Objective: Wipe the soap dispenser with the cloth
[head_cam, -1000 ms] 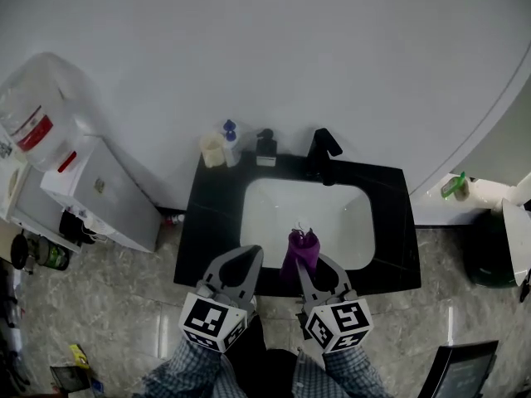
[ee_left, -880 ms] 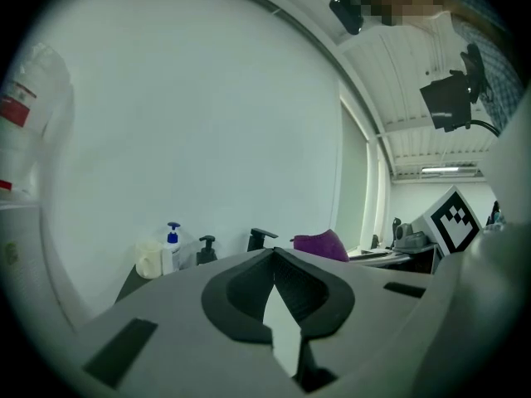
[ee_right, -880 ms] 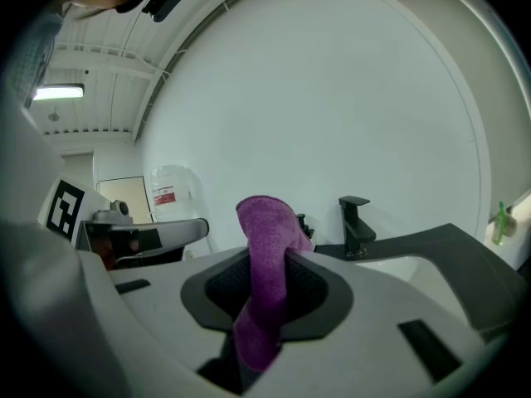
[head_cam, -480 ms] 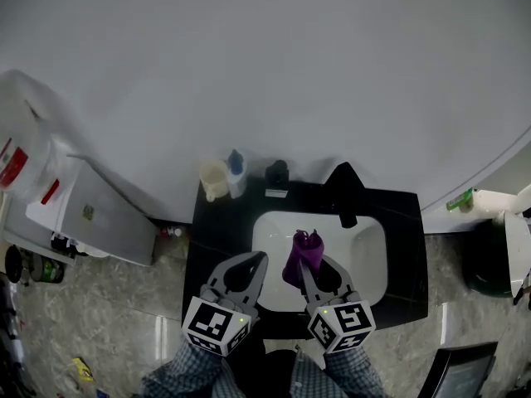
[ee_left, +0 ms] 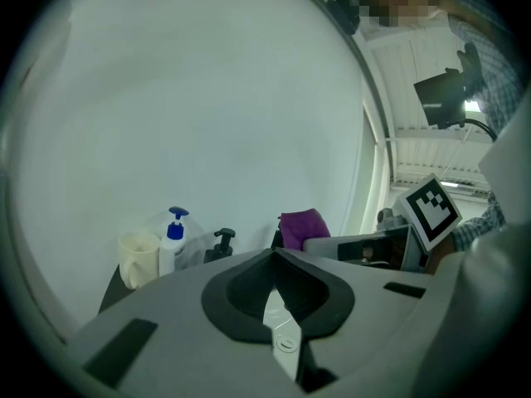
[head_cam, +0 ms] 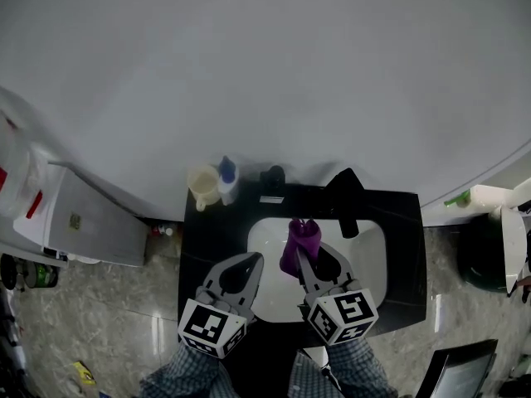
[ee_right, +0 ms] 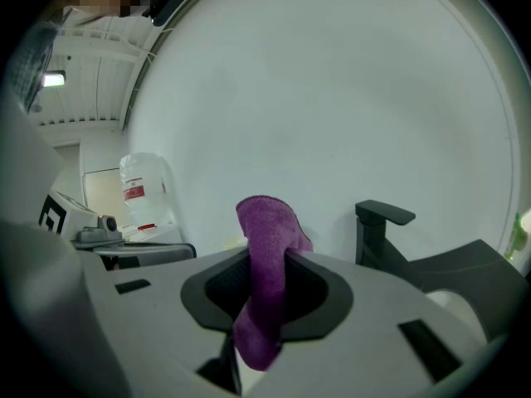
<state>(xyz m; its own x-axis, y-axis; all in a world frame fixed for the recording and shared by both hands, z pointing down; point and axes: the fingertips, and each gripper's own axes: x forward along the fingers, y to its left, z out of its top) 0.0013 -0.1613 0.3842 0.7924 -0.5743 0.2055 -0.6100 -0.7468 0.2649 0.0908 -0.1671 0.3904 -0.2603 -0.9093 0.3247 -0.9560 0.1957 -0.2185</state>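
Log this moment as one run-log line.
phase: pre-wipe | left tongs: shut, empty | right tongs: shut on purple cloth, over sink | black pump dispenser: untouched, behind sink

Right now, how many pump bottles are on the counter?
2. A blue-topped bottle stands beside the cup at the back left. A black bottle stands behind the basin, left of the tap. None seems hidden.
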